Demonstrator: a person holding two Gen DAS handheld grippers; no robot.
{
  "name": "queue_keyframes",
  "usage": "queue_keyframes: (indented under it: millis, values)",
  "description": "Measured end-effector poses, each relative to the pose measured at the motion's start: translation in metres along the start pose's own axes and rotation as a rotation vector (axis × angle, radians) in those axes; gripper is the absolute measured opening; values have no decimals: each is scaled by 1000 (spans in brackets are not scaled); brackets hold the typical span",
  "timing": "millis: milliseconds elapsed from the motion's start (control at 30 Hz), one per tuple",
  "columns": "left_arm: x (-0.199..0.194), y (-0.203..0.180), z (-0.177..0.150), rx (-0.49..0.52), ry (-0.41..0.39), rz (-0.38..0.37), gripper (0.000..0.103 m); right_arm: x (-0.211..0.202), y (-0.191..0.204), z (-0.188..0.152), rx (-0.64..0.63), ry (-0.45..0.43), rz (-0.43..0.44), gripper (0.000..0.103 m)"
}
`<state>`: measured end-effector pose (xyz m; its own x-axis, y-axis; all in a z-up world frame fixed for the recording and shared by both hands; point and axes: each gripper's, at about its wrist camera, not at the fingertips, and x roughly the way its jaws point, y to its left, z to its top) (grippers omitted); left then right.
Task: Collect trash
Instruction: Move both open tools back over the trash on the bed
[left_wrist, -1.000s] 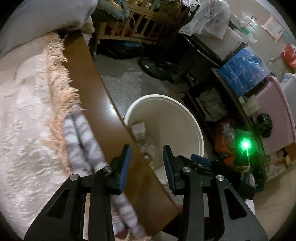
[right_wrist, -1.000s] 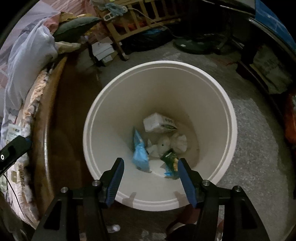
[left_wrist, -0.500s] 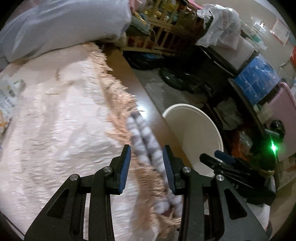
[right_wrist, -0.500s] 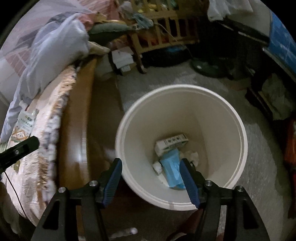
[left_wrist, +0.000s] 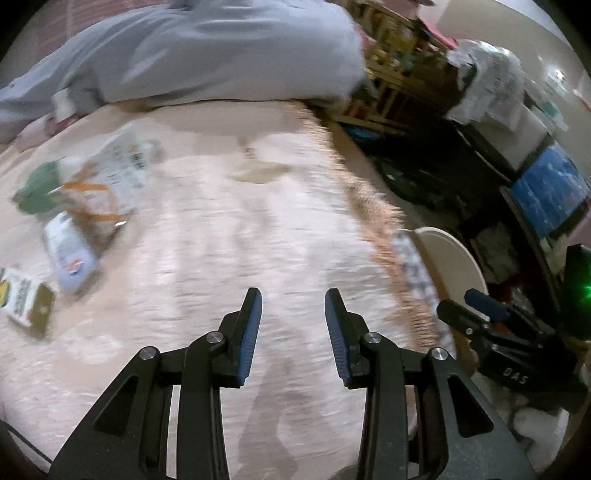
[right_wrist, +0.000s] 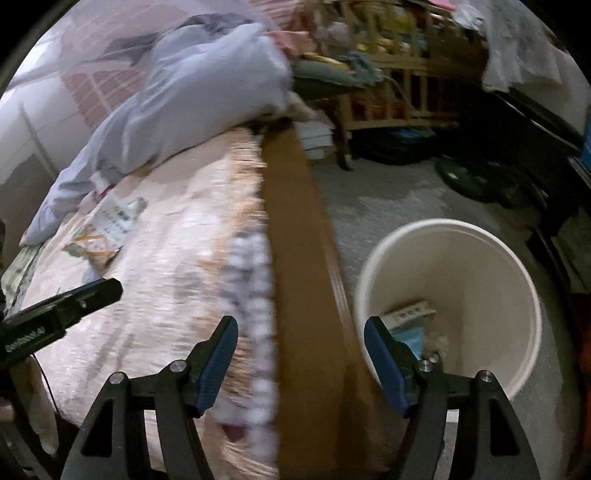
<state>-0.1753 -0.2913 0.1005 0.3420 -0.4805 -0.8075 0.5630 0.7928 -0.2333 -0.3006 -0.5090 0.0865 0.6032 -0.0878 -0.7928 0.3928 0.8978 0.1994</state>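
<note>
Several crinkly wrappers (left_wrist: 92, 192) and a flat carton (left_wrist: 26, 299) lie scattered far left on the pale, nubbly, fringed blanket (left_wrist: 207, 229), long sides slanting every which way. Left gripper (left_wrist: 293, 306) hangs over bare blanket, jaws narrowly parted on nothing; right gripper (right_wrist: 301, 334) is spreading wider, empty, above the brown wooden bed rail (right_wrist: 295, 229). Round, smooth white bucket (right_wrist: 480, 258) stands on the floor right, trash inside.

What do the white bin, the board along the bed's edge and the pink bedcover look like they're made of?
The white bin looks like smooth moulded plastic: thin even rim, matt walls, no seams. The board along the bed's edge seems to be varnished wood or wood veneer: warm brown with a glossy streak of reflected light. The pink bedcover is woven cloth, with a ridged, nubbly surface and a tan fringe at its edge, though blur hides the weave.
</note>
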Motion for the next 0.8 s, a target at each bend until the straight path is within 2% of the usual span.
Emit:
queue_keyframes:
  millis: [433, 633, 800]
  values:
    - [-29, 126, -12, -155, -12, 163, 33, 40, 114, 17, -158, 59, 130, 73]
    - [-39, 177, -15, -232, -15, 205, 33, 62, 176, 33, -217, 84, 203, 74]
    - [-48, 207, -17, -272, -20, 218, 33, 84, 241, 61, -251, 93, 293, 75]
